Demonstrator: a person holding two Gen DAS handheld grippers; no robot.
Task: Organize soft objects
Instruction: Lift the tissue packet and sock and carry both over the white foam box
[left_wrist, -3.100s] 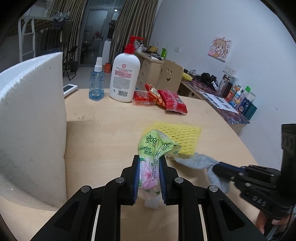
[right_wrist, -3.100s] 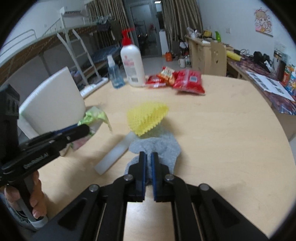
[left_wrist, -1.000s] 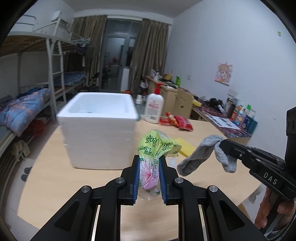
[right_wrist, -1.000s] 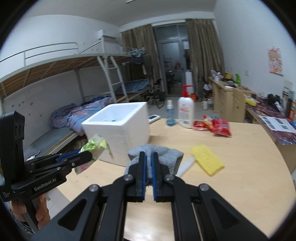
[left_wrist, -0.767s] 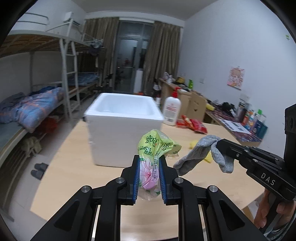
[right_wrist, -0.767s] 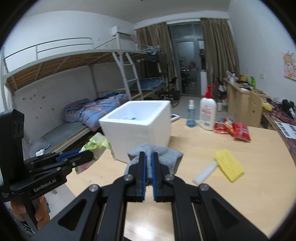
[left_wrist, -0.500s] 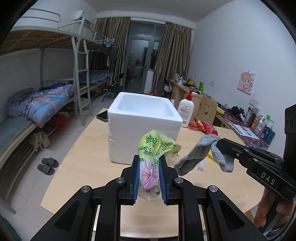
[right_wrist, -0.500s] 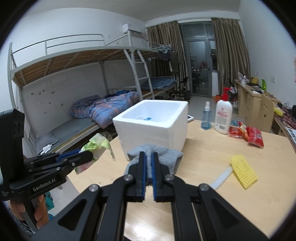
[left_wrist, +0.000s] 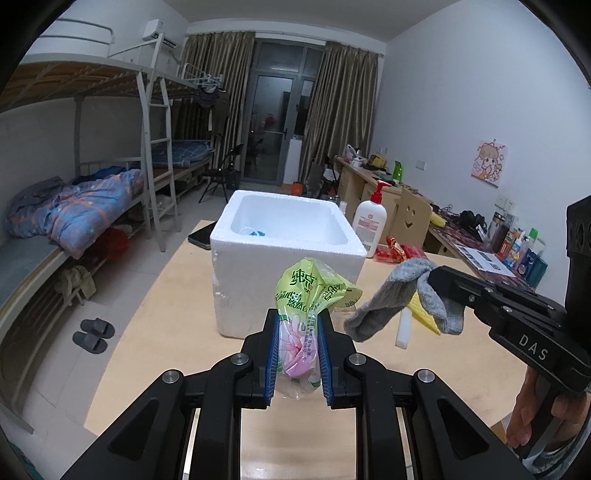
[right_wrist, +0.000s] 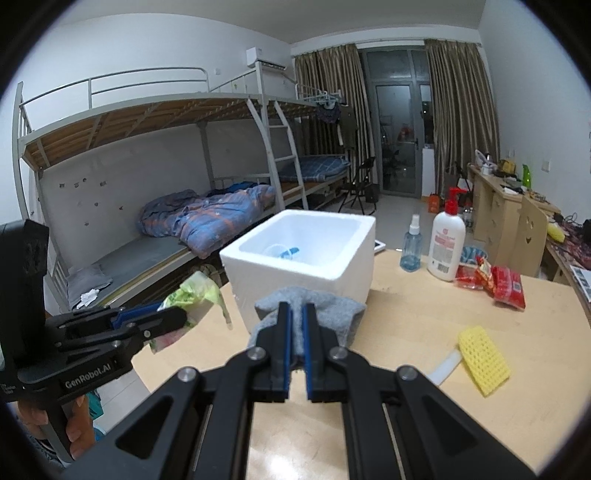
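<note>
Grey knit sock (right_wrist: 306, 310) is hanging pinched in the right gripper (right_wrist: 296, 325), whose jaws are nearly closed on a fold of it, both ends drooping free above the table (right_wrist: 424, 325). At nine o'clock of it, the left gripper (left_wrist: 296, 343) is squeezing a green pack (left_wrist: 310, 295) of tissues, jaws pressed in on its lower half while the crumpled top is sticking up. Both are being held in the air on the near side of the foam box (left_wrist: 284, 254), which is sitting open at twelve o'clock with something small and blue already inside. Beyond, at three o'clock, a yellow sponge (right_wrist: 484, 354) and a white strip (right_wrist: 445, 365) are lying on the table, with a pump bottle (right_wrist: 447, 243), a spray bottle (right_wrist: 410, 251) and red snack packs (right_wrist: 498, 280) farther back. Judging from this, both items are heading for the box; the sock's dangling end could be catching on the rim and draping outside, and the two grippers, close together, could be bumping over the opening. The slippery pack might also be sliding out of such a low grip.
</note>
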